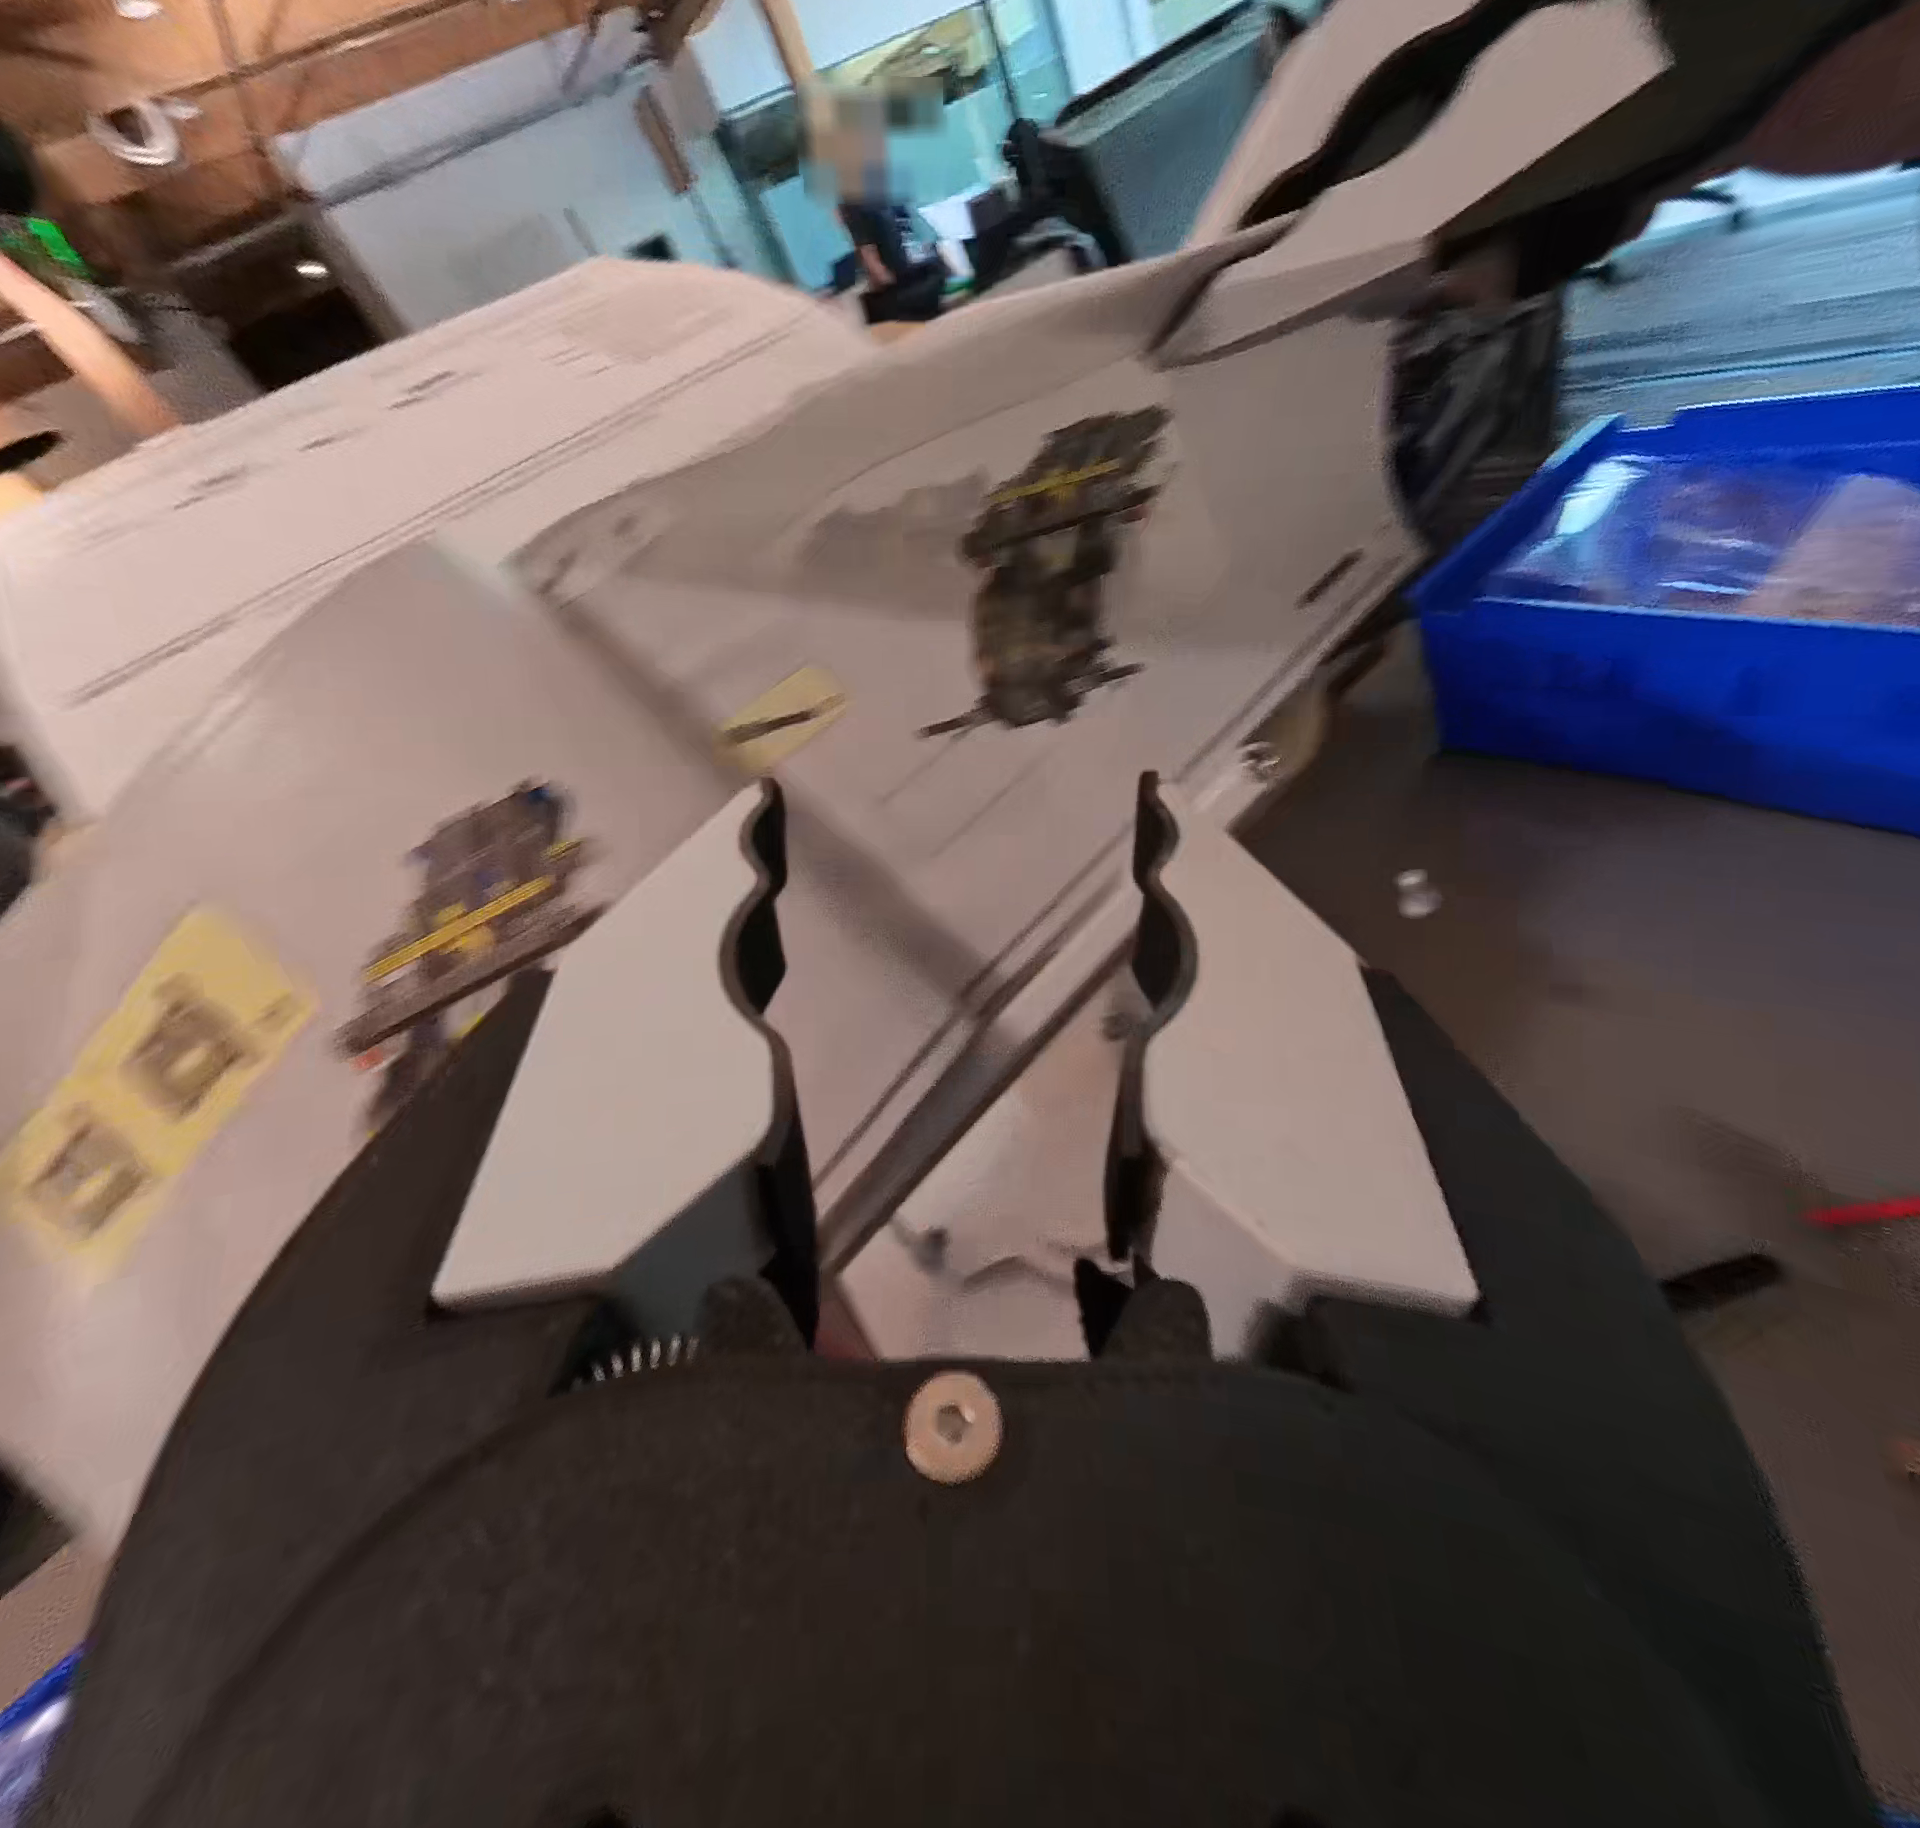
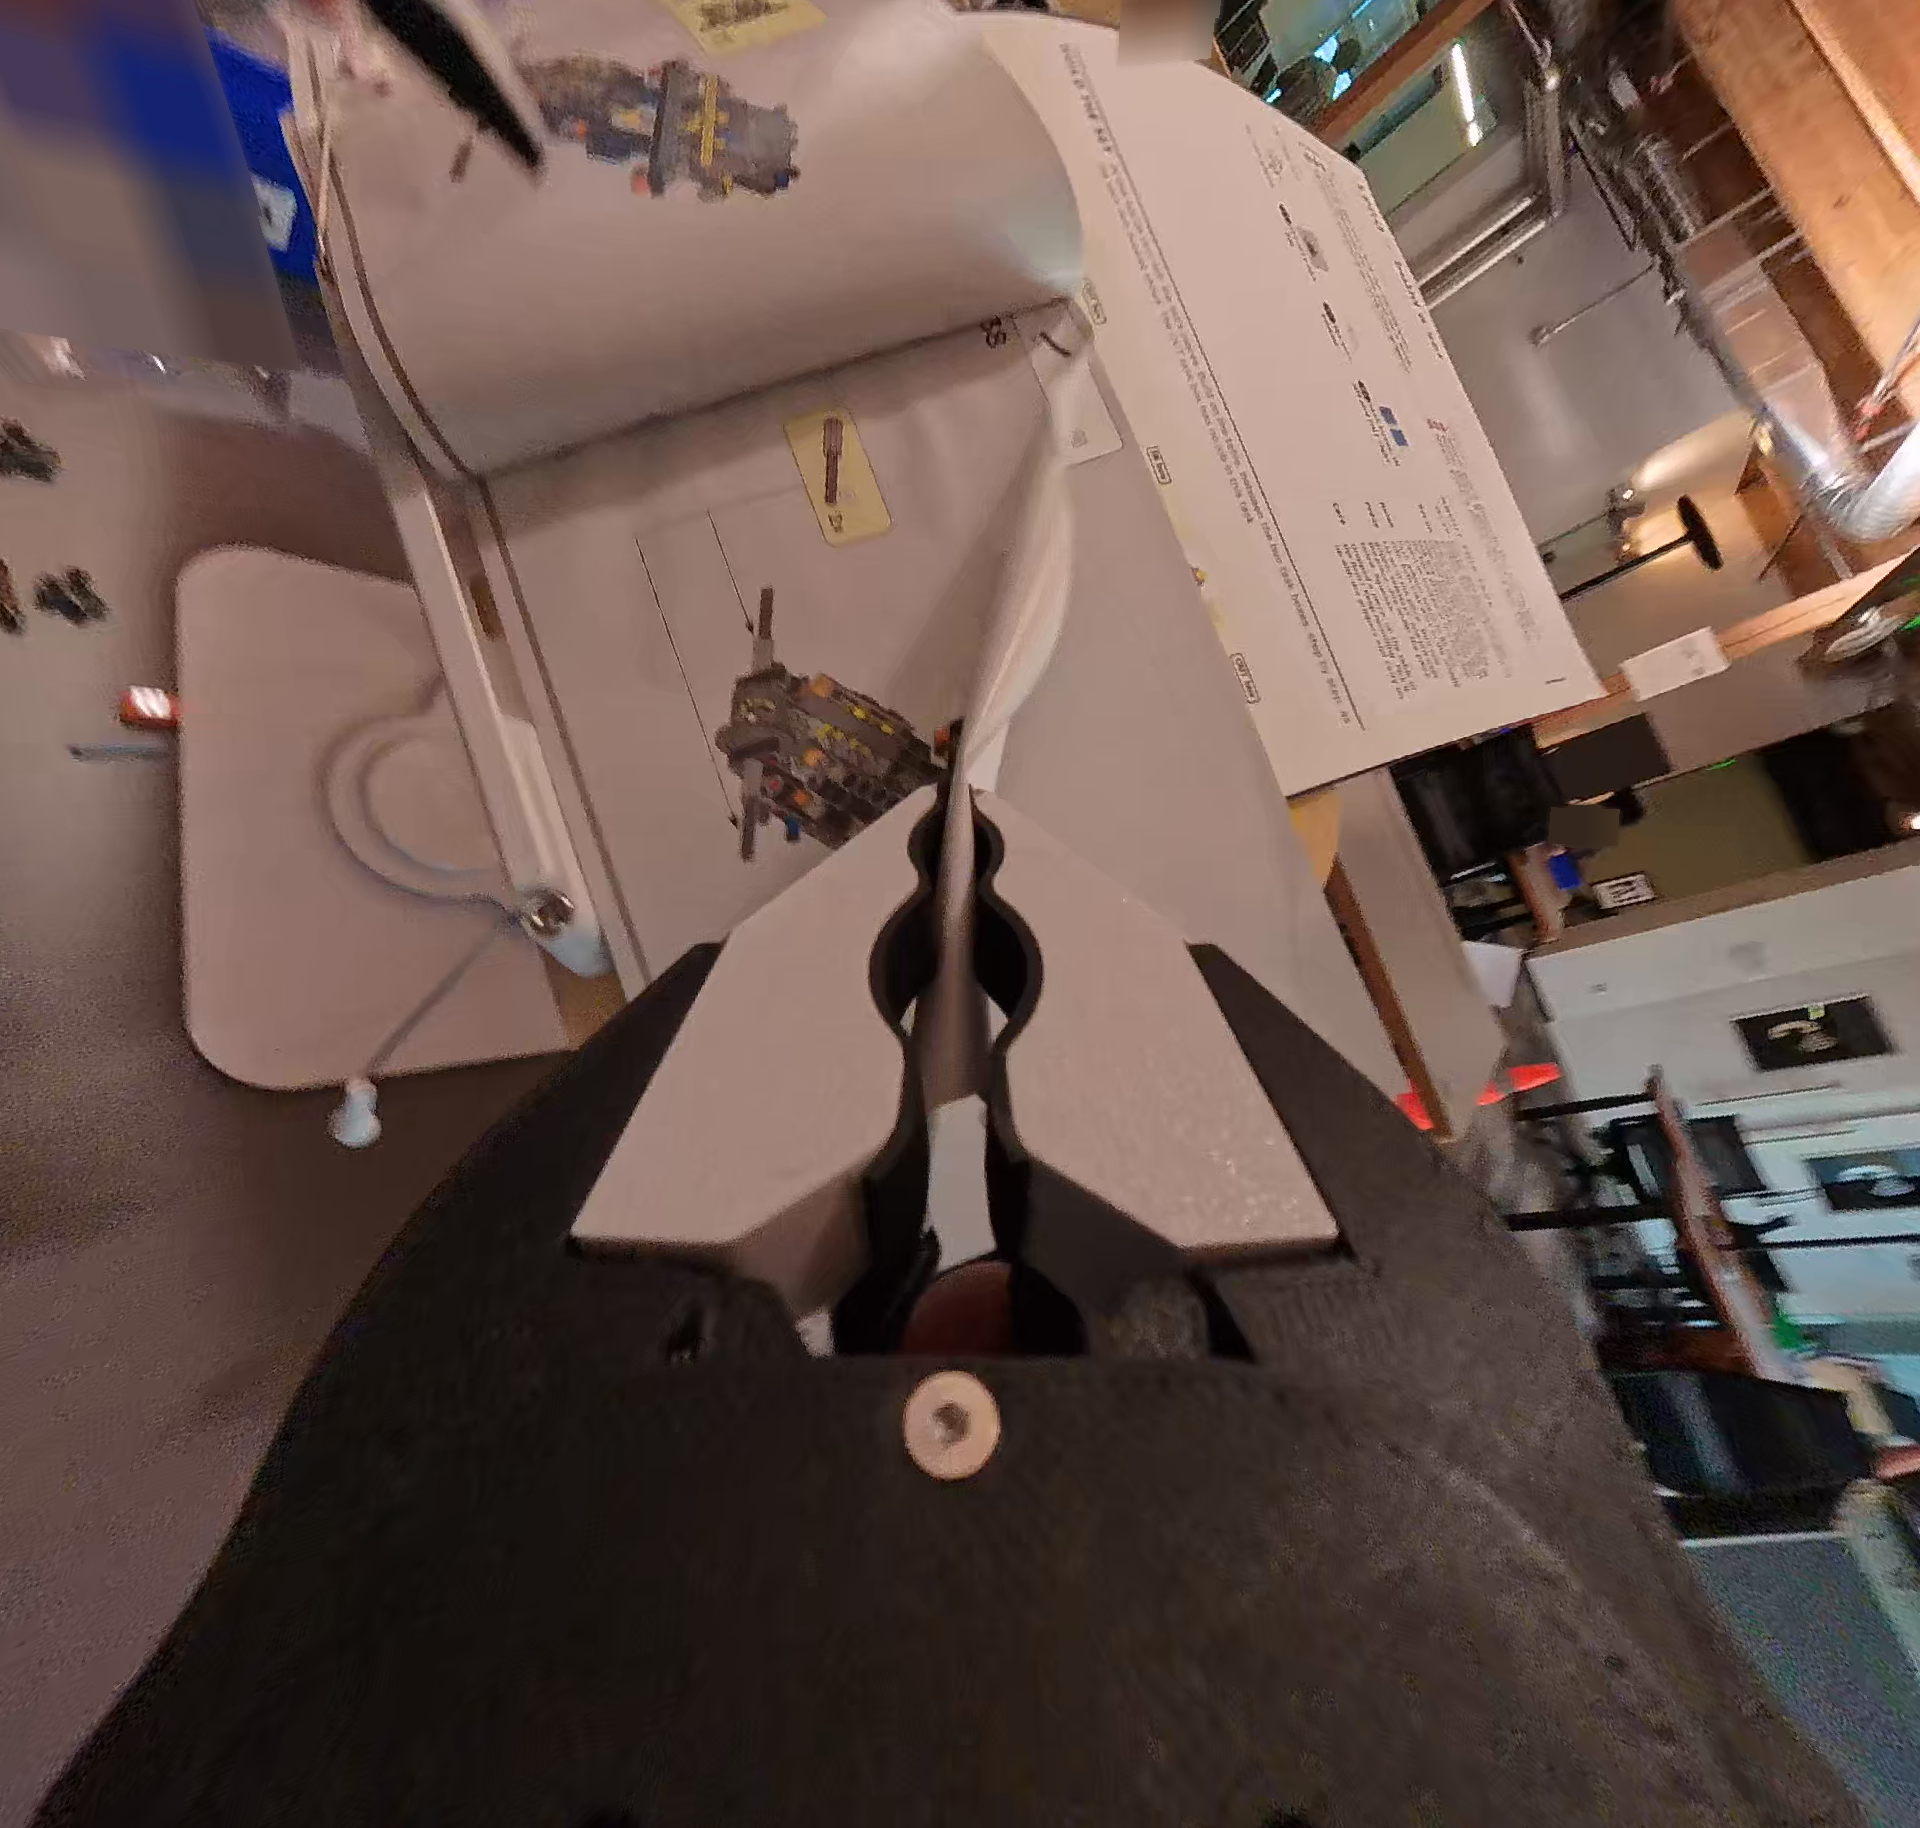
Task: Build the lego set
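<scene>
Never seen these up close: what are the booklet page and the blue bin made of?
Page: thin, slightly glossy paper; it curls and bends where the right gripper pinches it. Blue bin: probably moulded plastic, with smooth, uniformly coloured walls, though blurred.

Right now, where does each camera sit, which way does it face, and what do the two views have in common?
Left wrist view: on the left gripper, facing forward over open fingers at the instruction booklet and blue bin; right gripper shows top right.
Right wrist view: on the right gripper, rolled sideways, fingers shut on a page of the booklet on a white stand.
Shared: the booklet and the pinched page.
</scene>
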### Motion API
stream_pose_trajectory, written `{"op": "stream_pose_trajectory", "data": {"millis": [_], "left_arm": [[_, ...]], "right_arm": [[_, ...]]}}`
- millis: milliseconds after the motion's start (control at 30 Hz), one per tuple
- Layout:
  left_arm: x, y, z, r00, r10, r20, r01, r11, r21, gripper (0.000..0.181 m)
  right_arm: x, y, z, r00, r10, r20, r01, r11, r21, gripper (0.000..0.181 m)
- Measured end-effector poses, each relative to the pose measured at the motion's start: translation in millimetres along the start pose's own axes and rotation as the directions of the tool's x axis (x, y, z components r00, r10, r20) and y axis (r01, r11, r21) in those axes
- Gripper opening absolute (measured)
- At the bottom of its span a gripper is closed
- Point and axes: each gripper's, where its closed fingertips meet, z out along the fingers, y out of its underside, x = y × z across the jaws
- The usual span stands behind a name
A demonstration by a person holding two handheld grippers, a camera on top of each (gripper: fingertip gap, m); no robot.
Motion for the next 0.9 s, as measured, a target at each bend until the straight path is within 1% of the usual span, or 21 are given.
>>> {"op": "stream_pose_trajectory", "data": {"millis": [33, 100, 233, 333, 400, 500, 600, 700, 800, 900], "left_arm": [[17, -5, 7, 0.999, 0.008, -0.035, -0.009, 1.000, -0.003, 0.071], [44, -15, 21, 0.997, 0.035, -0.064, -0.035, 0.999, 0.000, 0.080], [81, -36, 42, 0.996, -0.009, -0.092, 0.013, 0.999, 0.042, 0.096], [96, -47, 51, 0.992, -0.070, -0.104, 0.077, 0.995, 0.059, 0.103], [99, -52, 55, 0.991, -0.102, -0.084, 0.108, 0.992, 0.069, 0.107], [99, -52, 58, 0.985, -0.166, -0.050, 0.169, 0.983, 0.064, 0.111], [95, -53, 57, 0.974, -0.225, -0.032, 0.227, 0.971, 0.079, 0.103], [84, -57, 50, 0.968, -0.251, 0.010, 0.247, 0.960, 0.134, 0.095], [79, -58, 43, 0.954, -0.299, -0.028, 0.299, 0.940, 0.164, 0.081], [76, -53, 39, 0.951, -0.306, -0.038, 0.308, 0.939, 0.153, 0.077]], "right_arm": [[-3, -5, 0, 0.999, 0.051, 0.010, -0.051, 0.999, 0.011, 0.000], [-13, -19, 0, 0.982, 0.173, 0.073, -0.176, 0.984, 0.037, 0.000], [-18, -44, -1, 0.936, 0.320, 0.146, -0.332, 0.941, 0.060, 0.000], [-17, -61, -1, 0.891, 0.408, 0.200, -0.431, 0.898, 0.087, 0.000], [-14, -72, -2, 0.869, 0.441, 0.225, -0.474, 0.872, 0.119, 0.000], [-15, -82, 1, 0.839, 0.478, 0.262, -0.521, 0.844, 0.127, 0.000], [-22, -89, 8, 0.813, 0.503, 0.293, -0.553, 0.824, 0.122, 0.000], [-25, -99, 12, 0.791, 0.525, 0.314, -0.588, 0.794, 0.153, 0.000], [-29, -106, 16, 0.774, 0.542, 0.327, -0.613, 0.771, 0.173, 0.000], [-34, -112, 19, 0.770, 0.541, 0.339, -0.619, 0.761, 0.194, 0.004]]}}
